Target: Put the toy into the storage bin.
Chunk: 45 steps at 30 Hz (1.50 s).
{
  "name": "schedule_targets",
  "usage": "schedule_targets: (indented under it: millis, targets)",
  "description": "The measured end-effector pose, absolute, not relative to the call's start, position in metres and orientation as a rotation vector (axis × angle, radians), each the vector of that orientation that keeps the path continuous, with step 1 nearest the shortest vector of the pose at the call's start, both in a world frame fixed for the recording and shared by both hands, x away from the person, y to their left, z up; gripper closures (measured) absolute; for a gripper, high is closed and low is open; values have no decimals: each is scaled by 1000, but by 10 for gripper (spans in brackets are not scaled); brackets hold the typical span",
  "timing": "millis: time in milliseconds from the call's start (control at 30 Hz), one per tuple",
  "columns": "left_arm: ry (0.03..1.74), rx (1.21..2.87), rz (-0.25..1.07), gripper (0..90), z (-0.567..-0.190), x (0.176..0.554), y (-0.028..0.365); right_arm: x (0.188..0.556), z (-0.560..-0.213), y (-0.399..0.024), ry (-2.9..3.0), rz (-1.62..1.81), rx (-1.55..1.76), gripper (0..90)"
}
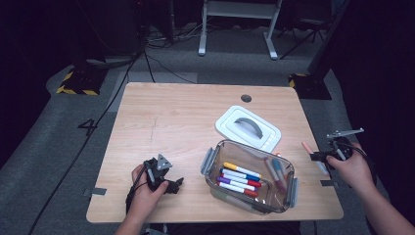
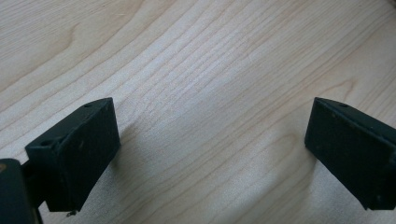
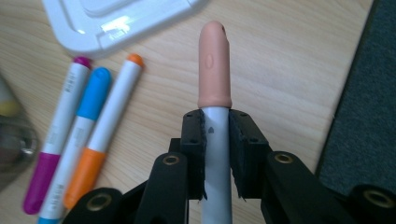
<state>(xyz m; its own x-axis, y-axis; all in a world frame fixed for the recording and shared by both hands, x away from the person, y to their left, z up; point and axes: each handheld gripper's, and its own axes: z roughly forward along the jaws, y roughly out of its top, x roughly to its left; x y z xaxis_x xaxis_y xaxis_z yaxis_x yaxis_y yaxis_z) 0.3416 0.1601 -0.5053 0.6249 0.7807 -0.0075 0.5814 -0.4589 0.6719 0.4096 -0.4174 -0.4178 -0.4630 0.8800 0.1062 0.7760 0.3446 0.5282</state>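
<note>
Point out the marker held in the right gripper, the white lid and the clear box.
marker (image 3: 215,56), right gripper view, on its peach cap above the jaws.
white lid (image 1: 248,127), high view, on the grey handle at its middle.
clear box (image 1: 208,161), high view, on the grey latch at its left end.

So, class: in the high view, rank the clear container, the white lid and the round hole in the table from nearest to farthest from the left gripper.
From the left gripper, which sits open near the table's front left:
1. Clear container, just to its right, with markers inside.
2. White lid, behind the container, further right.
3. Round hole, near the table's far edge.
</note>
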Motion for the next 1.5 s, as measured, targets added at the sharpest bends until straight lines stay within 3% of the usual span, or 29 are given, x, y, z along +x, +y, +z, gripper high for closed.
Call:
schedule_targets:
  millis: [767, 1500]
  targets:
    - [1065, 2201, 403, 32, -505, 342, 160, 416, -357, -353, 2519, 982, 1268, 774]
    - [1063, 2207, 385, 1, -506, 345, 160, 376, -327, -255, 2813, 1109, 948, 774]
